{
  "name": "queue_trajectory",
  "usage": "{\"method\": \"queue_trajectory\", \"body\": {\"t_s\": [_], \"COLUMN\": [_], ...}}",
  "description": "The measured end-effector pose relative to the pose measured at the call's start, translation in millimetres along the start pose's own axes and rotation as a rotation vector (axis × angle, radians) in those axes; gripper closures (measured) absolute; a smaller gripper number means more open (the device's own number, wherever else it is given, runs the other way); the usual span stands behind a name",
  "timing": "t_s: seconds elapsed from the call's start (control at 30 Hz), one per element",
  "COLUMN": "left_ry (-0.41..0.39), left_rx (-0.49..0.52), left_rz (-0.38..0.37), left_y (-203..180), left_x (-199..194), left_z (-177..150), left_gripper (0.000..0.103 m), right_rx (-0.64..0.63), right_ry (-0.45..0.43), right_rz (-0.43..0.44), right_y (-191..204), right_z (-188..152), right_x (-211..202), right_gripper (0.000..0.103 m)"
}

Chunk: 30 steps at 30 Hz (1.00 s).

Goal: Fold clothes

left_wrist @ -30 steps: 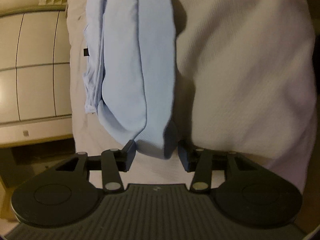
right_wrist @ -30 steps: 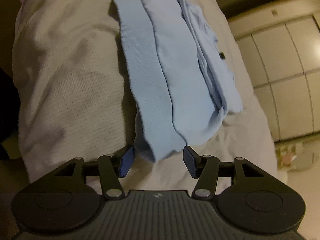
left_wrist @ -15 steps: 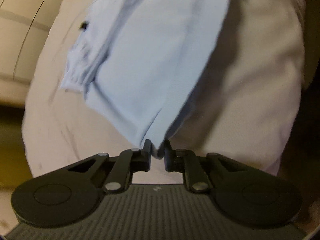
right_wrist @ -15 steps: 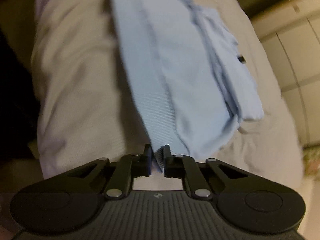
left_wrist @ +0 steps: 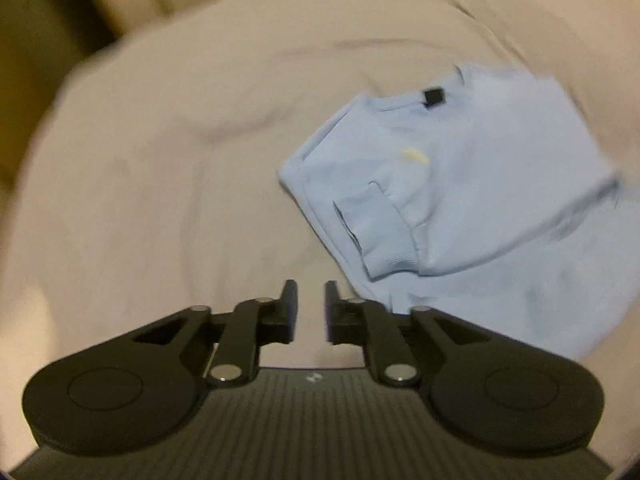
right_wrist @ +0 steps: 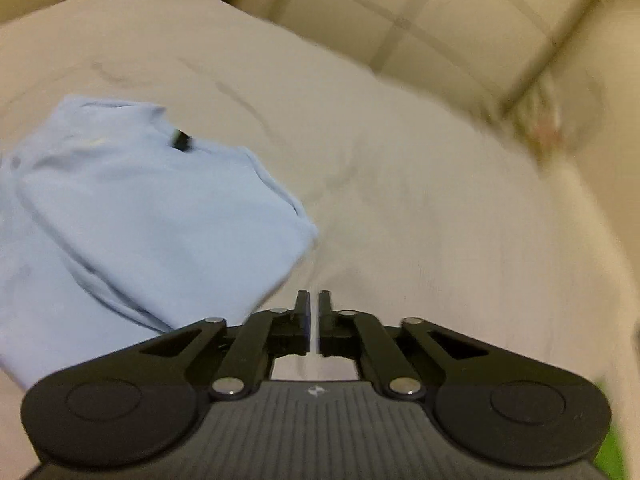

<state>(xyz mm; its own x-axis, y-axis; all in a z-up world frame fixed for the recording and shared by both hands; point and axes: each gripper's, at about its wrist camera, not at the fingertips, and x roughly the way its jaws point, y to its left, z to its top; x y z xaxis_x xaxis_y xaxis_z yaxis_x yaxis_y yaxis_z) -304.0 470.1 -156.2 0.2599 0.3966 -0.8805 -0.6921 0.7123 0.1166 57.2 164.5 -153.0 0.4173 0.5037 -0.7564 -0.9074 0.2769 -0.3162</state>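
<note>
Sweater (left_wrist: 472, 184) carries a black tag (left_wrist: 434, 97); no writing is legible. Left gripper (left_wrist: 307, 298) is slightly parted and empty. Right gripper (right_wrist: 313, 307) is nearly closed, holding nothing.

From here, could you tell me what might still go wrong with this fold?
The ribbed cuff sticks out on top of the folded light blue sweatshirt, so it may slip loose and open the fold. Both views are motion-blurred; the left gripper, close to the garment's near edge, could snag it and drag the bundle across the bedcover.
</note>
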Motion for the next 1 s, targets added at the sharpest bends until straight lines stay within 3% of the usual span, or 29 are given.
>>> {"method": "queue_trajectory", "body": {"t_s": [0.03, 0.1, 0.2, 0.27, 0.4, 0.53, 0.7, 0.77, 0.83, 1.0], "left_ry": [0.021, 0.063, 0.094, 0.114, 0.169, 0.189, 0.191, 0.203, 0.189, 0.047], "left_rx": [-0.077, -0.202, -0.307, -0.339, -0.356, -0.305, -0.330, -0.324, -0.289, -0.276], "left_rz": [-0.066, -0.200, -0.334, -0.365, -0.358, -0.327, -0.316, -0.321, -0.327, -0.370], "left_y": [10.9, 23.4, 23.0, 15.7, -2.1, -19.4, -18.3, -19.9, -24.1, -17.1], "left_x": [0.2, 0.3, 0.5, 10.8, 42.5, 55.9, 56.7, 58.5, 54.2, 6.6], "left_z": [-4.0, -20.1, -46.8, -51.8, -57.9, -63.3, -71.8, -74.8, -76.1, -66.4], "left_gripper": [0.087, 0.074, 0.063, 0.054, 0.054, 0.076, 0.067, 0.075, 0.097, 0.099], "right_rx": [0.076, 0.265, 0.478, 0.560, 0.637, 0.620, 0.597, 0.588, 0.581, 0.575], "right_ry": [0.024, 0.075, 0.160, 0.206, 0.263, 0.274, 0.289, 0.295, 0.294, 0.145], "right_rz": [0.024, 0.159, 0.340, 0.420, 0.489, 0.521, 0.559, 0.575, 0.589, 0.597], "right_y": [-10.0, -28.7, -44.8, -47.4, -46.5, -41.7, -35.7, -33.3, -31.7, -45.5], "right_z": [0.2, -18.3, -49.6, -70.0, -90.7, -93.6, -97.3, -98.8, -99.7, -84.2], "right_x": [5.4, 9.4, 18.9, 25.2, 42.5, 50.3, 60.0, 63.9, 65.9, 34.1], "right_gripper": [0.081, 0.068, 0.068, 0.067, 0.062, 0.060, 0.060, 0.060, 0.090, 0.093]}}
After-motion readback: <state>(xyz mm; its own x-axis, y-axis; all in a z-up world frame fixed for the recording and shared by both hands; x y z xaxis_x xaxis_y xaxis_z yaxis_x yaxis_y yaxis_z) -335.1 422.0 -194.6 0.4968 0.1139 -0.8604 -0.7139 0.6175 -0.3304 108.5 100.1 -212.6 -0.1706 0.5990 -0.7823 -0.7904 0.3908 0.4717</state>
